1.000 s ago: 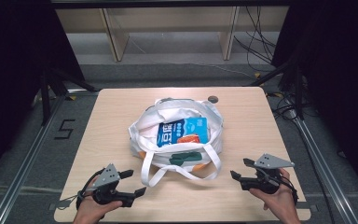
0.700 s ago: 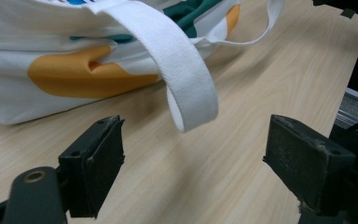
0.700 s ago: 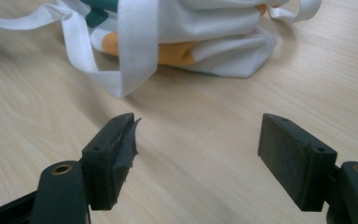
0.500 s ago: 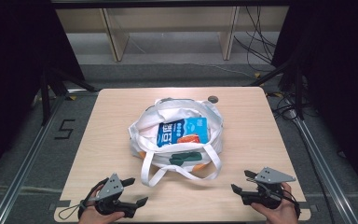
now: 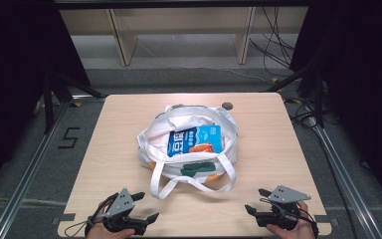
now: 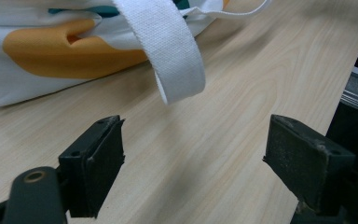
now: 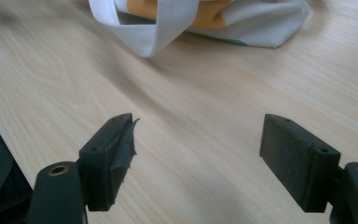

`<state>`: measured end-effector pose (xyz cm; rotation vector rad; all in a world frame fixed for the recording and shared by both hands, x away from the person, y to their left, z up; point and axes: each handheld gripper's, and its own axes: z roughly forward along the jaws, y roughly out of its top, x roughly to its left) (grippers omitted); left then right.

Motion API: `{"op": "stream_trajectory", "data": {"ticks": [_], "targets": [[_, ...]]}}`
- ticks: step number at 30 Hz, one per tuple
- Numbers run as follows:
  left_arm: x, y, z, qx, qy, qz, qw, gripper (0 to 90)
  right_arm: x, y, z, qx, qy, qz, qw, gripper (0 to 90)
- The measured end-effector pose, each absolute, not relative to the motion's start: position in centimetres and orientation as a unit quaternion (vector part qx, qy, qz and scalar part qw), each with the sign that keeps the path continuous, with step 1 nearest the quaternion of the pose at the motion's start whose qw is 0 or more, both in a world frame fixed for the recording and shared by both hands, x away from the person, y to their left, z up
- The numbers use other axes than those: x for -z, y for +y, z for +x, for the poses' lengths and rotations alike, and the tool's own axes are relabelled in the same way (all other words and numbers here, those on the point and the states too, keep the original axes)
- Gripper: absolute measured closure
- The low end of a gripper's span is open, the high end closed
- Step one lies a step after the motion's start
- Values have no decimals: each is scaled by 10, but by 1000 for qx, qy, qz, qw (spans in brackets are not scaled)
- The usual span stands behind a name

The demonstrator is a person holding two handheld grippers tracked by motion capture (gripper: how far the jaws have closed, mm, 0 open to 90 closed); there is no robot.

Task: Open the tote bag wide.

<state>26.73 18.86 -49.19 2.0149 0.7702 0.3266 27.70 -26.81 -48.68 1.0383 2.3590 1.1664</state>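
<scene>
High view: left claw [image 5: 145,207] and right claw [image 5: 256,200] spread wide, empty, near the white bag [image 5: 189,144].

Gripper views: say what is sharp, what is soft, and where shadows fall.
Left gripper view: the white strap and wood grain are sharp; the hand-held gripper's dark pads are slightly soft. Right gripper view: the table's far left corner blurs, and a soft shadow lies under the bag. High view: even light, dark surroundings.

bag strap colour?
White, a woven strap; shows best in the left gripper view.
</scene>
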Motion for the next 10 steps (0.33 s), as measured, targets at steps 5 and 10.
{"op": "stream_trajectory", "data": {"ticks": [5,10], "targets": [[492,190,268,-137,312,825,452,186,488,-268,278,-403,826,359,163,272],[493,189,268,-137,314,820,459,185,488,-268,278,-403,826,362,154,273]]}}
